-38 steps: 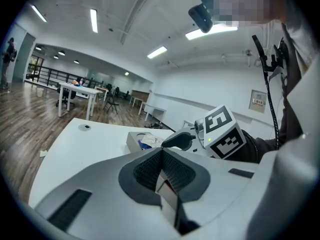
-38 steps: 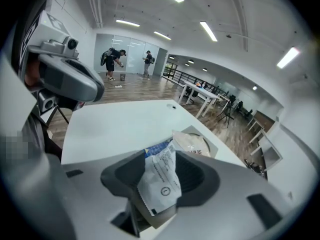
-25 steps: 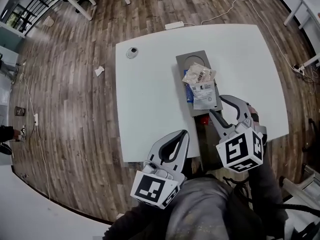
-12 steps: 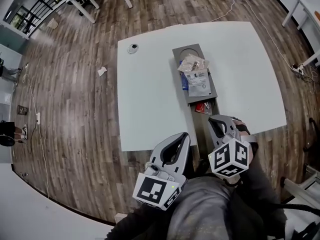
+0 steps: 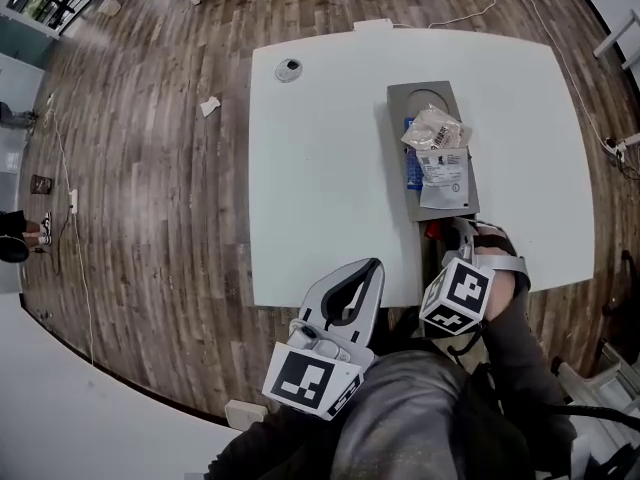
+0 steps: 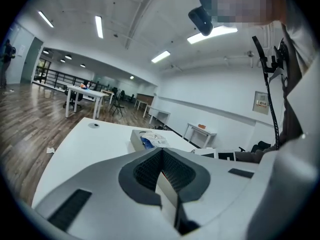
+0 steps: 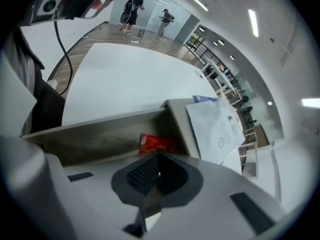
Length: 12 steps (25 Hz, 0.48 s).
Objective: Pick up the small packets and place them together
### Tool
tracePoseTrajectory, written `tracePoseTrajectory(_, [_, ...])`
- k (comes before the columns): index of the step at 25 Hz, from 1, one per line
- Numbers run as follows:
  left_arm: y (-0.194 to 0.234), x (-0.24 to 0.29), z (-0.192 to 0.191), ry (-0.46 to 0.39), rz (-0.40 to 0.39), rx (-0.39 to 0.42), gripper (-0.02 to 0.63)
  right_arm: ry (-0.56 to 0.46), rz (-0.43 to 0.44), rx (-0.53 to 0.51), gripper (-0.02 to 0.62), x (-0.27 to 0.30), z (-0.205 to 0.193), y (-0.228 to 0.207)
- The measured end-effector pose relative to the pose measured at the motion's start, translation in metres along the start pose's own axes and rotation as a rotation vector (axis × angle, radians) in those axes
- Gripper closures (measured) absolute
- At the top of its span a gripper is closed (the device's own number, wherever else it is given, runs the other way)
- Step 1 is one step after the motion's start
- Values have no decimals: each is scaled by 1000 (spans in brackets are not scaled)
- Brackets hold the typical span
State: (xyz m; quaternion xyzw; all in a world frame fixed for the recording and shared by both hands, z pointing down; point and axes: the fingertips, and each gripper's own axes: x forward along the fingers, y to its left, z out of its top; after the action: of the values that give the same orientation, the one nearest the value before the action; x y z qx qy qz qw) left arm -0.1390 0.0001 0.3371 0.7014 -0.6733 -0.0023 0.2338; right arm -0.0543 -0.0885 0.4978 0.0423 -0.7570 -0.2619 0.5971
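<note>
— What is gathered?
— Several packets (image 5: 437, 151) are piled on the grey tray (image 5: 400, 108); one red packet (image 7: 157, 144) is left in its near compartment.
— What is held?
— Nothing: the left hand-held gripper (image 6: 162, 152) and right hand-held gripper (image 7: 159, 156) are closed, the right pointed at it.

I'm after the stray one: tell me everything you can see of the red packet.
The red packet is small and crinkled, like plastic film. It lies flat in a grey recessed channel in the table, apart from the other packets. The right gripper, jaws shut, points at its near edge; whether they touch is unclear.
</note>
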Motion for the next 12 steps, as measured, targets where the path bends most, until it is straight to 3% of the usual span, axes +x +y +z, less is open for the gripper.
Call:
tracePoseTrajectory(6, [9, 10, -9, 24, -12, -24, 603, 17, 40, -27, 589, 4, 0, 10])
tracePoseTrajectory(9, [-1, 8, -10, 13, -24, -18, 603, 9, 107, -54, 589, -8, -5, 39])
tracePoseTrajectory(12, [-16, 2, -12, 5, -42, -11, 603, -16, 121, -34, 589, -21, -6, 63])
